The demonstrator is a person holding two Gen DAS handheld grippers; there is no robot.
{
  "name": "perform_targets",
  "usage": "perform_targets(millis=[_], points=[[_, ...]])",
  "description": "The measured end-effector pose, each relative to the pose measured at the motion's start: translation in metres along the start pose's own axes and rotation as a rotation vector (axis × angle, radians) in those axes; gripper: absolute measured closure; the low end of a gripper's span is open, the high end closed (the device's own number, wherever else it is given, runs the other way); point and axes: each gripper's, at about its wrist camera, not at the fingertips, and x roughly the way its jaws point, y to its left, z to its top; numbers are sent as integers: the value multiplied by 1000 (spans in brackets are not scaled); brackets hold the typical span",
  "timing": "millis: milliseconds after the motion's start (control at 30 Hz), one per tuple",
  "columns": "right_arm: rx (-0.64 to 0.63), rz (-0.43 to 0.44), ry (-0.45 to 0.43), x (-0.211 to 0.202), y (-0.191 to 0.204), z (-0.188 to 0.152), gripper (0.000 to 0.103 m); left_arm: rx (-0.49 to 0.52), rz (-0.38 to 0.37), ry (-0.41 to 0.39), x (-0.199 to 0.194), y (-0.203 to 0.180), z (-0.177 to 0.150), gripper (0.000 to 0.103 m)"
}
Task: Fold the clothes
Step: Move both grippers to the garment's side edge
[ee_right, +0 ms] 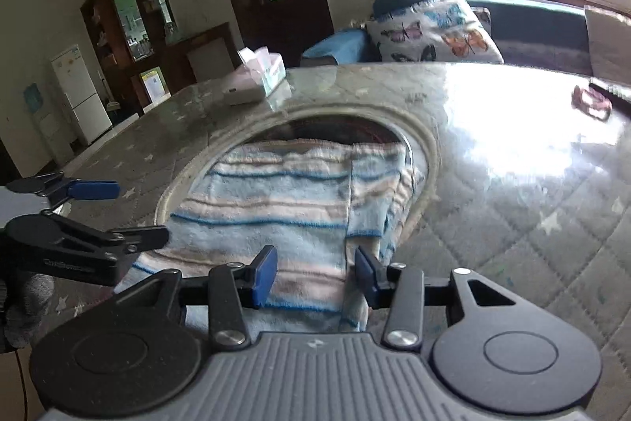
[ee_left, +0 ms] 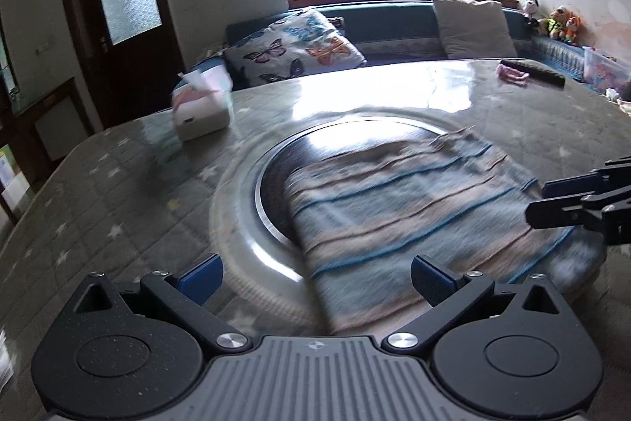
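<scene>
Both grippers, left gripper [ee_left: 315, 279] and right gripper [ee_right: 313, 277], gape above the striped towel [ee_left: 414, 208].

Folded striped towel [ee_left: 418, 208] [ee_right: 284, 208] in pale blue, beige and cream with thin dark-blue lines, fluffy, lying flat over the round dark inset in the tabletop, one side flap doubled over along its right edge

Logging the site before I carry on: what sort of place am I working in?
Probably a home living or dining room: a window seat with a butterfly cushion, soft toys in the corner, and a fridge beyond the table.
</scene>
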Motion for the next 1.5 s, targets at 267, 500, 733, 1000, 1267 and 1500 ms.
perform_targets(millis=[267, 500, 733, 1000, 1267, 1500], points=[[-18, -15, 11, 7, 1, -2, 59, 33, -69, 2, 27, -30, 28, 0], [-32, -13, 22, 9, -1, -4, 59, 35, -80, 63, 58, -41, 33, 0], [-5, -5, -1, 0, -6, 2, 59, -8, -75, 52, 51, -24, 32, 0], [107, -35, 5, 14, -25, 10, 59, -133, -37, 76, 34, 19, 12, 4], [207, -48, 29, 33, -37, 9, 61, -218, -61, 111, 31, 40, -5, 20], [242, -52, 26, 36, -36, 8, 79, -233, -107, 108, 31, 39, -6, 42]])
